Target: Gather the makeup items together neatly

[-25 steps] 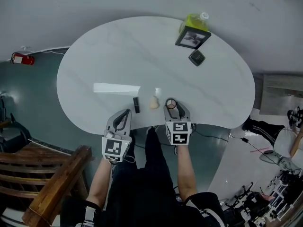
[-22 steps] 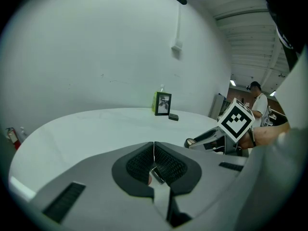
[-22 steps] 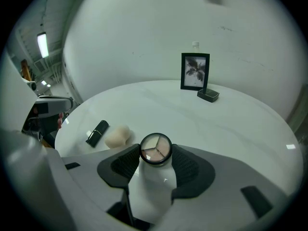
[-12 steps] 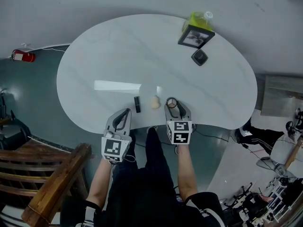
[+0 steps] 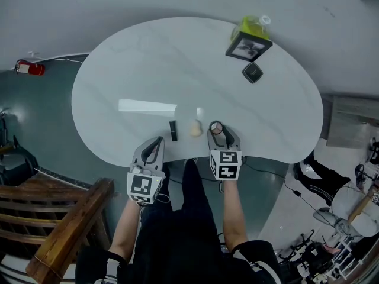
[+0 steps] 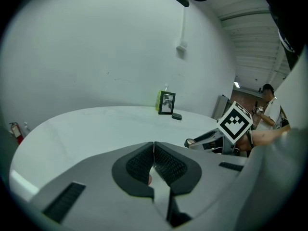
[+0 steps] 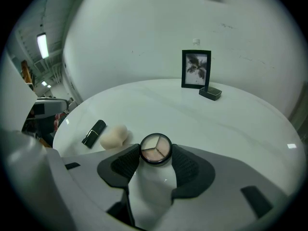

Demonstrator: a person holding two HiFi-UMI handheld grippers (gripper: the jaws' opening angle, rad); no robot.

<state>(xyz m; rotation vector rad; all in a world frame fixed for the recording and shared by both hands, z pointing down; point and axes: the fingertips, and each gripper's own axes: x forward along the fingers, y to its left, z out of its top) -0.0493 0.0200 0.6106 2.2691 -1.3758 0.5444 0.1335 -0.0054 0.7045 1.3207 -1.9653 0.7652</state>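
Black ribbed pads [image 7: 124, 163] of the right gripper [image 7: 155, 154] close on either side of a round black-rimmed eyeshadow compact with three pale shades [image 7: 155, 147]. The compact sits on the white marble oval table [image 7: 231, 129], near its front edge. Just to its left lies a beige egg-shaped makeup sponge [image 7: 114, 135]. Beyond that, a little apart, a black lipstick tube [image 7: 93, 133] lies on its side. The left gripper [image 6: 153, 150] hangs at the table's near edge with its jaws pressed together and nothing between them. Well apart from these, at the far side of the table, a black-framed picture [image 7: 196, 69] stands upright. A small black square case [image 7: 210, 93] lies just in front of it, and a yellow-green bottle [image 5: 251, 25] stands behind it.
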